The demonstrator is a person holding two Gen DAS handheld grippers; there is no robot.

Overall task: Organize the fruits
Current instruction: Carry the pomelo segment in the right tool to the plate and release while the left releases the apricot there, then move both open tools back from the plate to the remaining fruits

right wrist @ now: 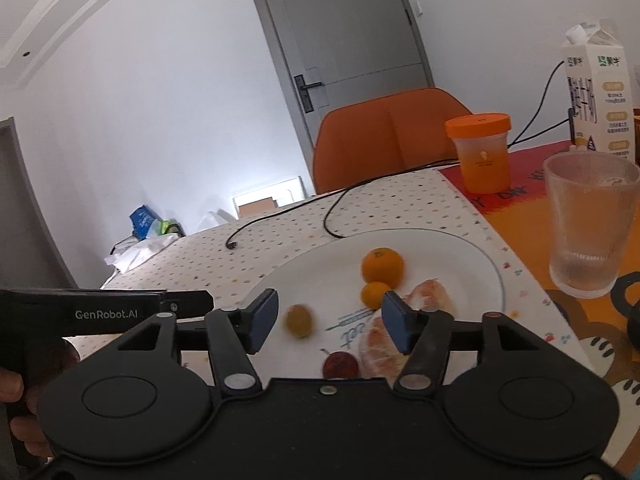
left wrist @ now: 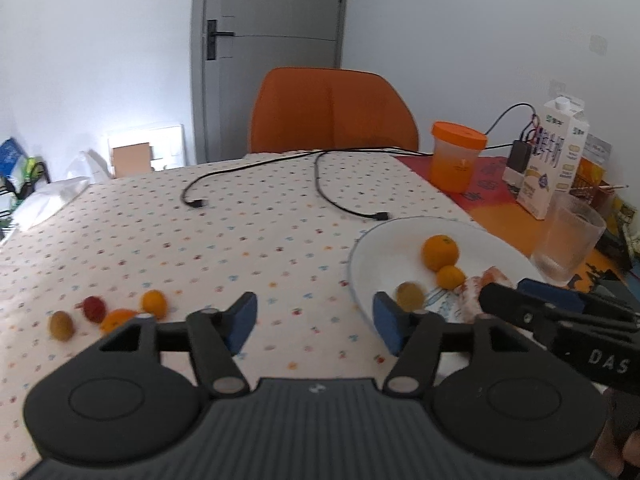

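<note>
A dotted tablecloth [left wrist: 248, 216] covers the table; an orange chair [left wrist: 332, 110] stands at its far edge, a grey door [left wrist: 272, 32] behind. Both the left gripper [left wrist: 316, 322] and the right gripper [right wrist: 330, 322] gape empty.

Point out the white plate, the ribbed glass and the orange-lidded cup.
white plate [right wrist: 460, 248]: right wrist view, bare far rim.
ribbed glass [right wrist: 588, 224]: right wrist view, mid wall.
orange-lidded cup [left wrist: 458, 136]: left wrist view, lid top.

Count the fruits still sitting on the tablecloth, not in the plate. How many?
4, bunched near the left edge: a kiwi, a red fruit, an orange and another orange. The left gripper might hide more.
</note>
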